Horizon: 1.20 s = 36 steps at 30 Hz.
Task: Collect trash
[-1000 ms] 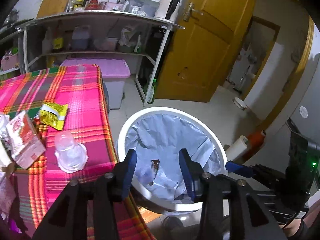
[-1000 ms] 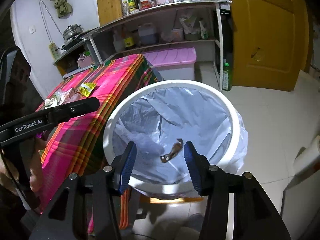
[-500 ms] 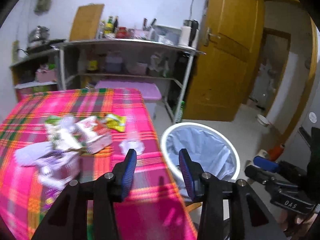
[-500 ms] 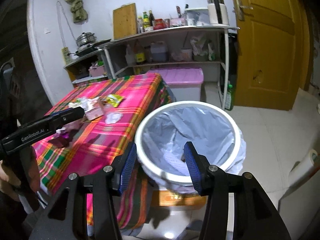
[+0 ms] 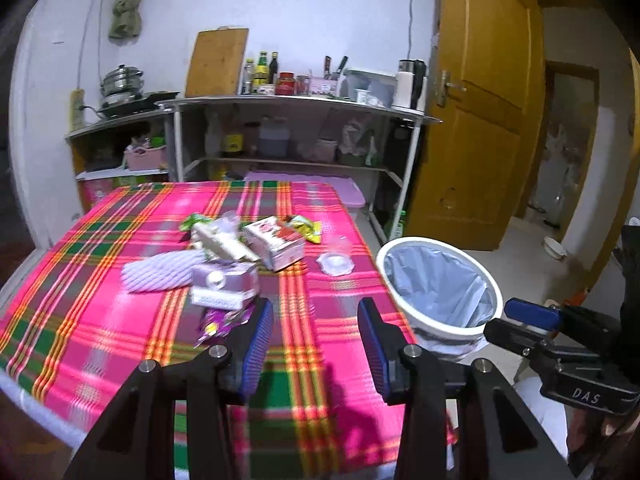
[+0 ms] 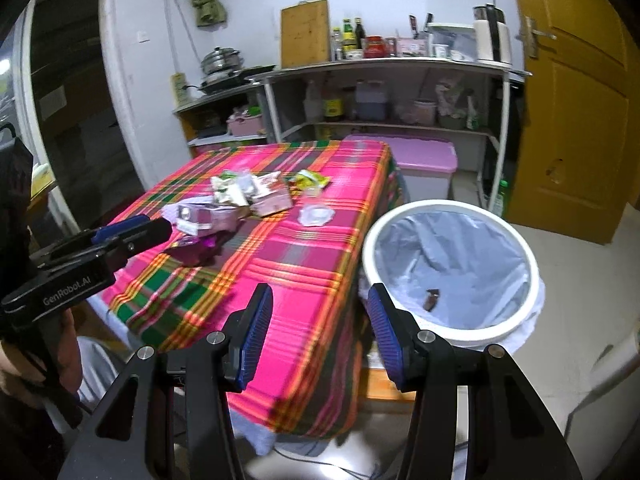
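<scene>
Now both grippers, left gripper (image 5: pixel 316 344) and right gripper (image 6: pixel 320 330), are wide open, holding nothing. Trash pile (image 5: pixel 240 256) sits on the table (image 5: pixel 100 320). A sloppy grab could knock wrappers off, missing the bin (image 6: pixel 452 208).

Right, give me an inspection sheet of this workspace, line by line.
Surface: table under a pink plaid cloth, near half bare.
Job's things: trash pile mid-table: purple carton, red-and-white carton, yellow-green wrapper, purple wrapper, clear plastic lid. White bin with a liner stands beside the table; one brown scrap inside.
Clutter: striped pale cloth by the pile.
Grippers: left tool and right tool both open, holding nothing.
Cables: nothing seen on the table.
Surroundings: metal shelves with bottles and a kettle, yellow door.
</scene>
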Each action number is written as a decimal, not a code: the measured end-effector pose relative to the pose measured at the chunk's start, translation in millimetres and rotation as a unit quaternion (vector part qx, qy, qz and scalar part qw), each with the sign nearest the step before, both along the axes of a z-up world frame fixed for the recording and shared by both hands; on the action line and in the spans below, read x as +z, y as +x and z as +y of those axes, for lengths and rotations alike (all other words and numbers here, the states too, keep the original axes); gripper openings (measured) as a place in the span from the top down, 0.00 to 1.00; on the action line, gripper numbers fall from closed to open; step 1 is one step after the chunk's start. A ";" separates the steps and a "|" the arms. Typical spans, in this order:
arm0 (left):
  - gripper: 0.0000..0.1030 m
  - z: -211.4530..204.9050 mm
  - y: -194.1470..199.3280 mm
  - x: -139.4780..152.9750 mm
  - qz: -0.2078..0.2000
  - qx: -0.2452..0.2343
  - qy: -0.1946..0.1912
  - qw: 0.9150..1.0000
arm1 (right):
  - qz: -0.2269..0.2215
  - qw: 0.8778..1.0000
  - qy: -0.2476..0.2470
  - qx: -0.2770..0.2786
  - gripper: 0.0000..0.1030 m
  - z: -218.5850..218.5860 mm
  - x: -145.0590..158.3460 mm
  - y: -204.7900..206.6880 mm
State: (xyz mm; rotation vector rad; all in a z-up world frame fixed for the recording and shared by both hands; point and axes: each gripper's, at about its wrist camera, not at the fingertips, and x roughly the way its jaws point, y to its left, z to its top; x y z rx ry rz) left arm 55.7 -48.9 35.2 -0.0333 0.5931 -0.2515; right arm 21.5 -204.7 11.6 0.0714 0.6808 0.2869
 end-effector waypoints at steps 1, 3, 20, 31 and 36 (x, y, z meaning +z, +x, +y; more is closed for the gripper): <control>0.58 3.1 -2.7 -1.1 0.000 0.003 0.000 1.000 | -0.001 1.000 0.002 0.003 0.51 1.6 0.1 -0.6; 0.58 10.2 -8.3 -3.0 0.000 0.012 0.002 1.000 | -0.001 1.000 0.004 0.010 0.50 5.4 -0.5 -1.3; 0.47 48.0 -2.9 -23.4 0.025 0.043 -0.008 0.999 | 0.026 0.999 -0.004 0.040 0.46 29.4 -13.7 18.9; 0.39 54.0 43.6 -28.9 0.033 0.050 -0.011 0.998 | 0.029 0.999 -0.009 0.045 0.46 34.3 -19.0 46.7; 0.33 51.6 66.8 -30.9 0.034 0.049 -0.003 0.998 | 0.030 0.998 -0.014 0.052 0.44 37.6 -21.3 71.0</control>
